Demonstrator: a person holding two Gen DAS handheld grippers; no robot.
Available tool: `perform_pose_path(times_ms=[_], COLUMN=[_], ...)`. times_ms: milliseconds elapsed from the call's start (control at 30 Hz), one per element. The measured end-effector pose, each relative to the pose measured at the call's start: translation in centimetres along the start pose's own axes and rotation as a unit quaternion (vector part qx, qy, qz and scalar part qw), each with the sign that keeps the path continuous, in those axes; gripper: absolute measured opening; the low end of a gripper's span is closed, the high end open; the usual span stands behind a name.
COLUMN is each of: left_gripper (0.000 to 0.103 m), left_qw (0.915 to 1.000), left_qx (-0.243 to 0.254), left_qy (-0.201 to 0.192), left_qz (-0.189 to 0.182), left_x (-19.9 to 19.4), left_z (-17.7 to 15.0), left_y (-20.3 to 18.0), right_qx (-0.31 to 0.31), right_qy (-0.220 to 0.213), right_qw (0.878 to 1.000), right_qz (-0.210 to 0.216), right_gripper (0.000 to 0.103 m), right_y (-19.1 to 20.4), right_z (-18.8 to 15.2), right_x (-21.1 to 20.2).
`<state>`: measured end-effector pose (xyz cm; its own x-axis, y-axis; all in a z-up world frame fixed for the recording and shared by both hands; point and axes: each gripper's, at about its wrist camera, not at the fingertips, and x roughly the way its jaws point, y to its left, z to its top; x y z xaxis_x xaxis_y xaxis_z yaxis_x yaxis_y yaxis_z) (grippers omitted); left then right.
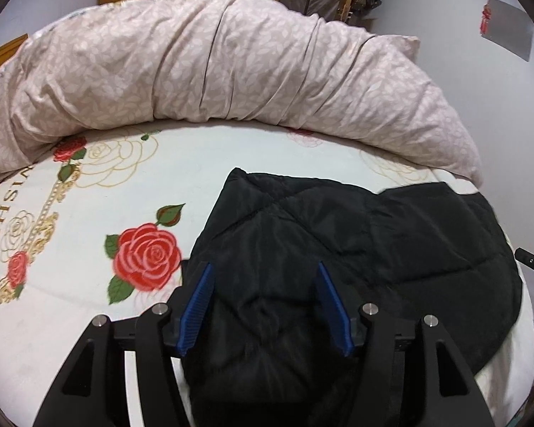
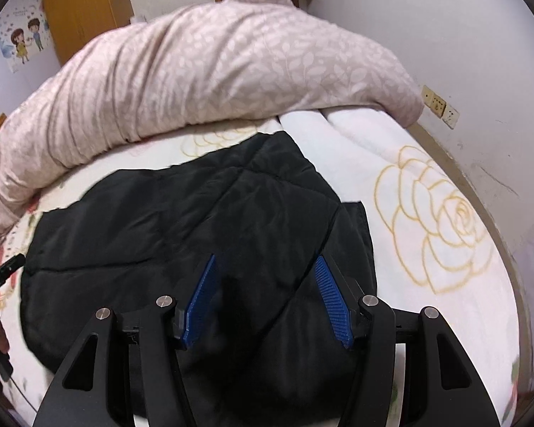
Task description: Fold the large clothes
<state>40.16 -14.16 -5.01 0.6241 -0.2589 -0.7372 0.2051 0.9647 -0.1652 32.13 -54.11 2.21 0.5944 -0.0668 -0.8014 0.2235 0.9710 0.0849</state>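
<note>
A black quilted padded jacket (image 1: 356, 242) lies spread on the bed, over a white blanket printed with red and gold roses (image 1: 89, 284). Behind it, a long rolled-up duvet in a pale pink leaf-patterned cover (image 1: 213, 64) runs across the far side of the bed, near the white wall (image 2: 445, 35).

The left gripper (image 1: 263, 277) hangs over the jacket's left part, its blue ribbed fingers (image 1: 199, 306) spread apart. Dark fabric shows between them, but the pads do not press on it. The right gripper (image 2: 265, 270) hangs over the jacket's right part, near its edge, with its blue fingers (image 2: 333, 302) likewise spread and nothing pinched; the jacket lies beneath them.

Each gripper shows at the rim of the other's view. A wooden wardrobe (image 2: 85, 10) stands in the far corner, beside a cartoon wall sticker (image 2: 25, 39).
</note>
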Motion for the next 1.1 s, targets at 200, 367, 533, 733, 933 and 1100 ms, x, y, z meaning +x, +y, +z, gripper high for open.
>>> perform_pose_path(times_ms=[200, 367, 533, 733, 933, 1100], left_gripper=[0.067, 0.070, 0.073, 0.075, 0.075, 0.075], left_qw=[0.9998, 0.9994, 0.9989, 0.9985, 0.9981, 0.9977], left_qx=[0.012, 0.017, 0.028, 0.045, 0.050, 0.055], left_qy=[0.005, 0.013, 0.019, 0.017, 0.022, 0.030], left_qz=[-0.016, -0.026, -0.032, -0.027, -0.028, -0.028], left_x=[-5.2, -8.7, -11.4, -13.8, -15.2, -15.7], left_z=[-3.2, -6.4, -8.8, -11.0, -12.8, -13.9], left_y=[-1.8, -3.3, -4.5, -5.3, -5.7, -6.2], right_qx=[-0.014, -0.022, -0.038, -0.038, -0.044, -0.048], right_qy=[-0.017, -0.026, -0.032, -0.027, -0.032, -0.035], right_qw=[1.000, 0.999, 0.999, 0.999, 0.999, 0.998], right_qz=[0.004, 0.007, 0.000, 0.009, 0.000, -0.002], right_gripper=[0.058, 0.058, 0.058, 0.058, 0.058, 0.058], right_y=[3.3, 5.8, 7.5, 8.7, 9.4, 9.7], right_z=[-4.0, -7.6, -10.4, -13.3, -14.9, -15.5], right_x=[-5.7, -9.8, -12.6, -14.6, -16.0, -16.7])
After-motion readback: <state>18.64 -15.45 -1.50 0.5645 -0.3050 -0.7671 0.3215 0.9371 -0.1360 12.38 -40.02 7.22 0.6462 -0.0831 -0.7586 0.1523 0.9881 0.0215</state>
